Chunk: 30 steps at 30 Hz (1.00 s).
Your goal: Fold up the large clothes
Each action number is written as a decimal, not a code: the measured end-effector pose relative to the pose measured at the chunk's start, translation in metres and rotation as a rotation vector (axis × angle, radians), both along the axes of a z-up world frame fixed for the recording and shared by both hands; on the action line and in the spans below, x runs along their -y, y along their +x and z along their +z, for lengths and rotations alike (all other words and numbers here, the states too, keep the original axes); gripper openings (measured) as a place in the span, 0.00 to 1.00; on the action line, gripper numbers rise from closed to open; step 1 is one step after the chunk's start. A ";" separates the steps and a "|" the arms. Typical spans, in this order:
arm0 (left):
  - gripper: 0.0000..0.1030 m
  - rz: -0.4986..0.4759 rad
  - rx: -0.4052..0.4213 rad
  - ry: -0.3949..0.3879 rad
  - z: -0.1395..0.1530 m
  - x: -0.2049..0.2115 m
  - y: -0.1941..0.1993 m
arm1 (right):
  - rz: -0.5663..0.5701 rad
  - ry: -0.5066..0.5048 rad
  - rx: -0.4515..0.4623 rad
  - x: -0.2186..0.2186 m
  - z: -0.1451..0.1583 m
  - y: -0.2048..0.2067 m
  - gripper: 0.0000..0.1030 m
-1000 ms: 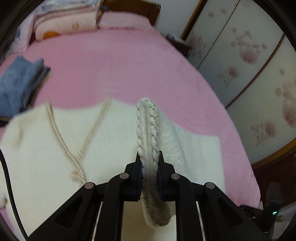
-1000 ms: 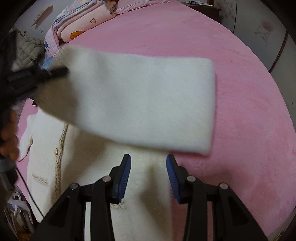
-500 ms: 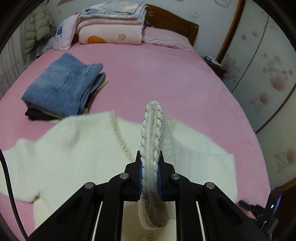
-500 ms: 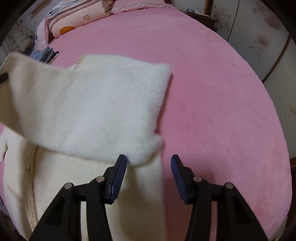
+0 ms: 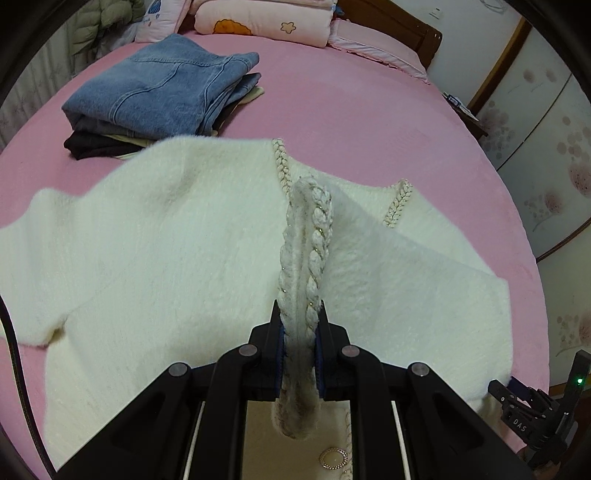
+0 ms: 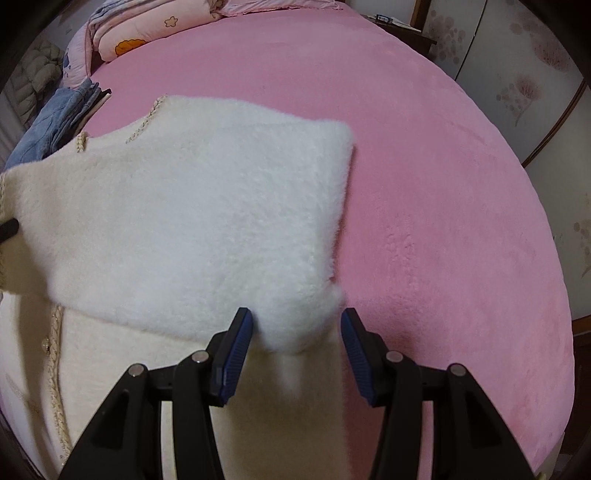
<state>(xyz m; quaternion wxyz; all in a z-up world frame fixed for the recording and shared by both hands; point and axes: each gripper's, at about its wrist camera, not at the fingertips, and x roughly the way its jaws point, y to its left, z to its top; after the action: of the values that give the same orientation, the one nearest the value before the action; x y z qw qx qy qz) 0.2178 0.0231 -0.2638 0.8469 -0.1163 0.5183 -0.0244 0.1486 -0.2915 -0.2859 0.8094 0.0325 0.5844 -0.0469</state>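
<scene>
A fluffy cream cardigan (image 5: 147, 240) with braided trim lies spread on the pink bed (image 5: 351, 122). My left gripper (image 5: 299, 314) is shut on the braided cuff (image 5: 310, 229) of one sleeve and holds it over the cardigan's front. In the right wrist view that sleeve (image 6: 192, 214) drapes across the cardigan body (image 6: 110, 350), and its folded corner lies between the fingers of my right gripper (image 6: 296, 321). That gripper is open, its blue pads (image 6: 236, 350) clear of the fabric.
A stack of folded jeans (image 5: 159, 92) and dark clothes sits at the far left of the bed. Folded quilts and pillows (image 5: 258, 22) lie by the wooden headboard. Flowered wardrobe doors (image 5: 535, 147) stand to the right. Bare pink bedspread (image 6: 424, 184) stretches right of the cardigan.
The left gripper carried the cuff lower and across the cardigan, so the sleeve now lies folded over the body. The right gripper's jaws stand wider than a second ago.
</scene>
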 end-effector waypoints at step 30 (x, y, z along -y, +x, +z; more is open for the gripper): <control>0.34 -0.028 -0.200 -0.150 -0.070 -0.033 0.038 | -0.072 0.237 -0.023 0.065 -0.010 0.122 0.49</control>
<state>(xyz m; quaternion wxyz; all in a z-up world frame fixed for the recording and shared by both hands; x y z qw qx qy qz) 0.2556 0.0560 -0.3338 0.7796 -0.1740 0.5983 -0.0631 0.2701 -0.3562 -0.2961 0.7911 0.1481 0.5934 -0.0069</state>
